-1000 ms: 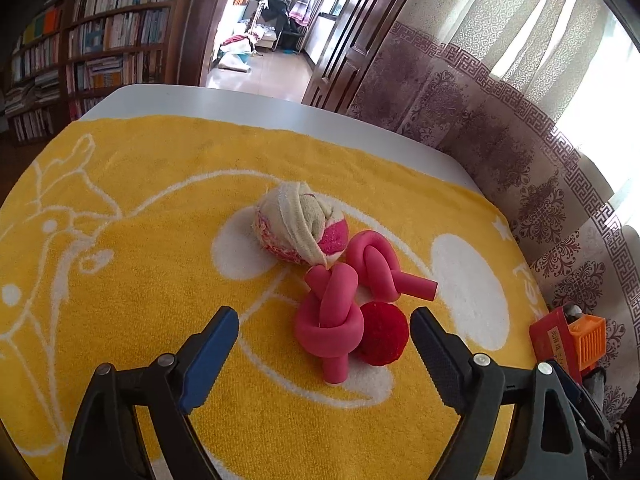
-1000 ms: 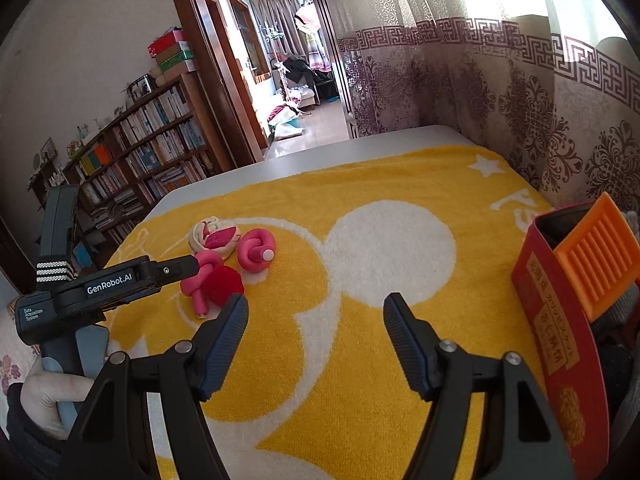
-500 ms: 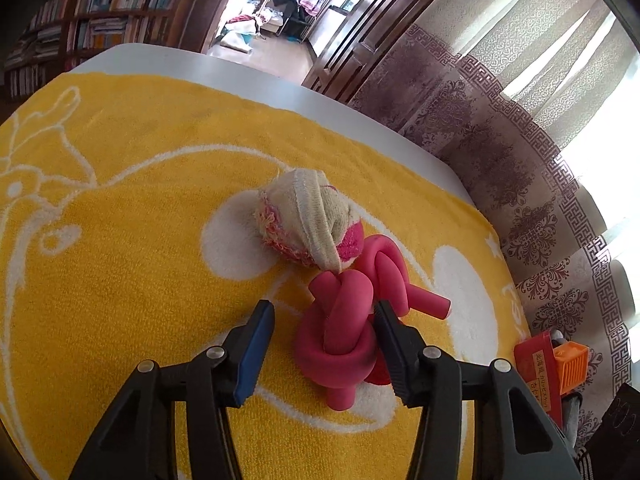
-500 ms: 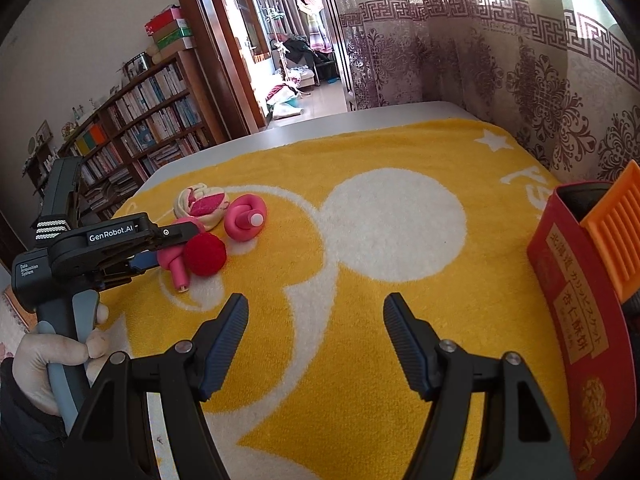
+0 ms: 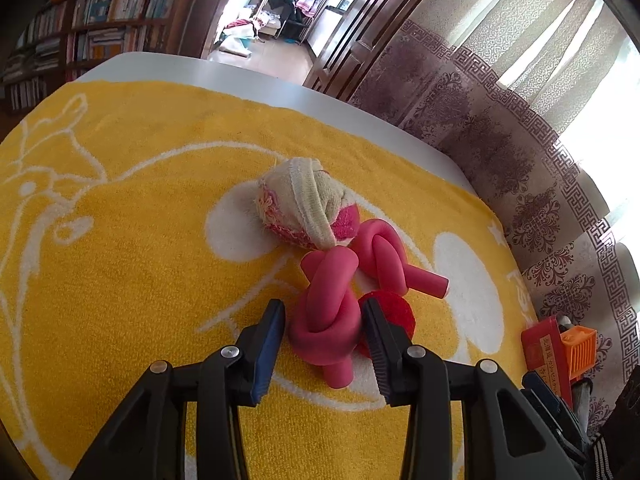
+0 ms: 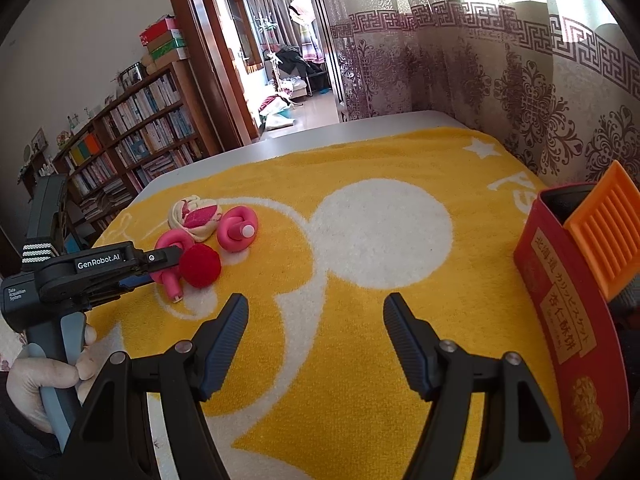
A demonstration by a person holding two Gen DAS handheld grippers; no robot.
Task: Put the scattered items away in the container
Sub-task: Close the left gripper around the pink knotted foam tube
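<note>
A knotted pink foam tube (image 5: 326,316) lies on the yellow towel, between the fingers of my left gripper (image 5: 324,328). The jaws stand close on both sides of the knot, touching or nearly touching it. A red pompom ball (image 5: 394,312) sits right behind the right finger. A second pink foam knot (image 5: 384,258) and a rolled cream-and-pink sock (image 5: 306,210) lie just beyond. In the right wrist view the same pile (image 6: 200,266) is at the left, with my left gripper on it. My right gripper (image 6: 316,344) is open and empty over the towel. The red container (image 6: 568,312) stands at the right.
An orange ribbed plastic piece (image 6: 608,228) sticks out of the red container. The yellow towel (image 6: 360,288) covers a white table (image 6: 320,136). A patterned curtain (image 6: 520,80) hangs past the table's far right edge. A bookshelf (image 6: 132,144) and doorway are behind.
My left gripper has moved forward and closed from wide open to narrow around the nearer pink foam knot. My right gripper stayed open and shifted only slightly.
</note>
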